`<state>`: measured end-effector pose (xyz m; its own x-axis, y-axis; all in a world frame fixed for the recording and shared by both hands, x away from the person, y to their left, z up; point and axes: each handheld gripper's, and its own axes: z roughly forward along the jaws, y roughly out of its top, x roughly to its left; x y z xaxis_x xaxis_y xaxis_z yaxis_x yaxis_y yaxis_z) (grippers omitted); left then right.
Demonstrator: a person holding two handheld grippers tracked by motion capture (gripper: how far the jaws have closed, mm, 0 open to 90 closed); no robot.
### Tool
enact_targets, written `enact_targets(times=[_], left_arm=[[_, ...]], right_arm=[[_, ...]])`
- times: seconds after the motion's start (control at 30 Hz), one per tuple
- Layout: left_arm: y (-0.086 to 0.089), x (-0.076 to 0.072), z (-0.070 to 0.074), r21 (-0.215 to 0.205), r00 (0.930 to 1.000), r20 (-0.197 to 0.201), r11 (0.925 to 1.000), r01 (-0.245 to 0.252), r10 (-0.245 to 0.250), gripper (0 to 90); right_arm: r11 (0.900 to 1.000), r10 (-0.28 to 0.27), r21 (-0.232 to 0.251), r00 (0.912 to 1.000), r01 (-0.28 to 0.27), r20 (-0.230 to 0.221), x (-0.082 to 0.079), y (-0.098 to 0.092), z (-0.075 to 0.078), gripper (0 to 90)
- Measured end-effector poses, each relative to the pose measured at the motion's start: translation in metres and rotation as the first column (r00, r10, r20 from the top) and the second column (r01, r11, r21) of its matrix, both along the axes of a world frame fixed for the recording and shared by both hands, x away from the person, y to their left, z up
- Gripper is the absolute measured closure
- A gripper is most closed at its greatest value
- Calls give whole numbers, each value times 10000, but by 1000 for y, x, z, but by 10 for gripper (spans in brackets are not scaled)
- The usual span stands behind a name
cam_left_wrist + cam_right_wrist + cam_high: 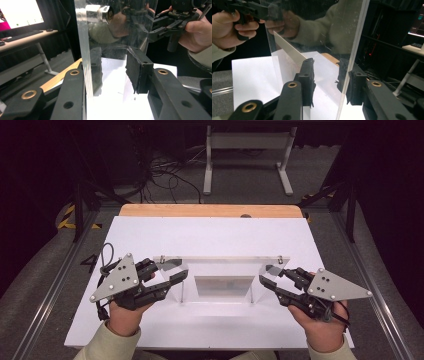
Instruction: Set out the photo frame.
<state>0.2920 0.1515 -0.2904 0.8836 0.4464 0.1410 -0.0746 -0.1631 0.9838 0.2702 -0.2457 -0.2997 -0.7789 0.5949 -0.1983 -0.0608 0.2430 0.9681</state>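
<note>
A clear plastic stand (pixel 220 270) sits in the middle of a white board (pixel 150 235) on the wooden table (pixel 210 210). I see nothing on it or inside it. The left gripper (pixel 167 279) has its jaws apart around the left side panel (pixel 86 50), and the right gripper (pixel 272 281) has its jaws apart around the right side panel (pixel 354 50). Whether the pads touch the plastic I cannot tell. Behind the table there are grey carpet (pixel 240 185), loose cables (pixel 160 175) and a white frame (pixel 247 142). A desk with a monitor (pixel 22 12) stands at the side.
</note>
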Motion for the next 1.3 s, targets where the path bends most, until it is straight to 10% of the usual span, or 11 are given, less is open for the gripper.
enact_targets(times=[1.3], left_arm=[[41, 32, -35, 556, 9802, -1728, 9946, -882, 965, 361]], right_arm=[[9971, -372, 666, 9992, 381, -145, 48, 3, -11, 558]])
